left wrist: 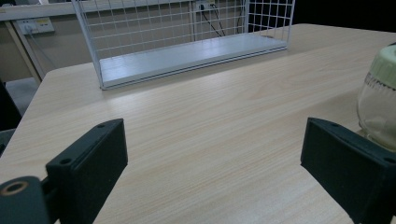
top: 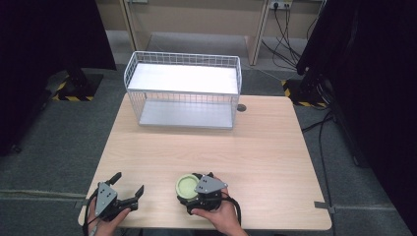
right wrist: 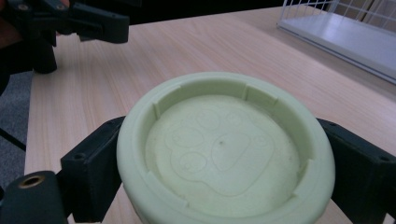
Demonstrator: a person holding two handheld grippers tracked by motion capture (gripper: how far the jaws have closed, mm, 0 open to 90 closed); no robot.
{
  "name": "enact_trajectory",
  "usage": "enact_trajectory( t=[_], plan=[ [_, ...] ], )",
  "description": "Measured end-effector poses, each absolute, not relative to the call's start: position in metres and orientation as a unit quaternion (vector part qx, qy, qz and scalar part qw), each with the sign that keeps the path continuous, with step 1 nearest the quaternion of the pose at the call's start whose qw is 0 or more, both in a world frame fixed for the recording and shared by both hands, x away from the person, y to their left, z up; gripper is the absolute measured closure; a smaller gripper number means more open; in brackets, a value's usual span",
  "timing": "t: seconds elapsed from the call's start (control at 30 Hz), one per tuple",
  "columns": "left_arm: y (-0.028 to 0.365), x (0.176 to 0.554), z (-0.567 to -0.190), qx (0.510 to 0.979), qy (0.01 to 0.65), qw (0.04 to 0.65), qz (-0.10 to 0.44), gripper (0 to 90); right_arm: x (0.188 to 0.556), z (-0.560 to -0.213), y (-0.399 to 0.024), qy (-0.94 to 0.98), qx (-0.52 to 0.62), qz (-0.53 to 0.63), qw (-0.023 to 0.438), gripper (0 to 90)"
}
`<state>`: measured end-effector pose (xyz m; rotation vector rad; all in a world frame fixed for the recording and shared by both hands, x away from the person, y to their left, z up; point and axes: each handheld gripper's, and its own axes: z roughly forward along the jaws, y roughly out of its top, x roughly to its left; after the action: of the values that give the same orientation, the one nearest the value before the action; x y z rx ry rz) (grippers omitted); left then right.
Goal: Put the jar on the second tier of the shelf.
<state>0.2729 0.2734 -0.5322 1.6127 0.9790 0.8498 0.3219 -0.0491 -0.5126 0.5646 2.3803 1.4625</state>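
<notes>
A glass jar (top: 186,186) with a pale green lid stands near the table's front edge; the lid (right wrist: 224,149) carries an embossed paw print. My right gripper (top: 193,189) is shut on the jar, one black jaw pressed against each side of the lid. To its left, my left gripper (top: 129,183) hovers open over bare wood with nothing between its jaws. In the left gripper view the jar (left wrist: 380,107) sits just past the right-hand jaw, apart from it. The left gripper (right wrist: 70,21) also appears far off in the right gripper view.
A white wire basket (top: 182,88) with a flat shelf stands at the back of the wooden table (top: 255,142), its open side facing me. Dark curtains and stand bases flank the table. Cables run across the floor at the right.
</notes>
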Motion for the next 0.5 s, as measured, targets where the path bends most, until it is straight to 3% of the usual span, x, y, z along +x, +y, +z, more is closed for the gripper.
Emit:
enact_trajectory(
  t=[0.5],
  plan=[
    [0.273, 0.273, -0.532, 0.67, 0.407, 0.511, 0.354, 6.9, 0.326, -0.476, -0.058, 0.793, 0.205, 0.544, 0.182, 11.2]
  ],
)
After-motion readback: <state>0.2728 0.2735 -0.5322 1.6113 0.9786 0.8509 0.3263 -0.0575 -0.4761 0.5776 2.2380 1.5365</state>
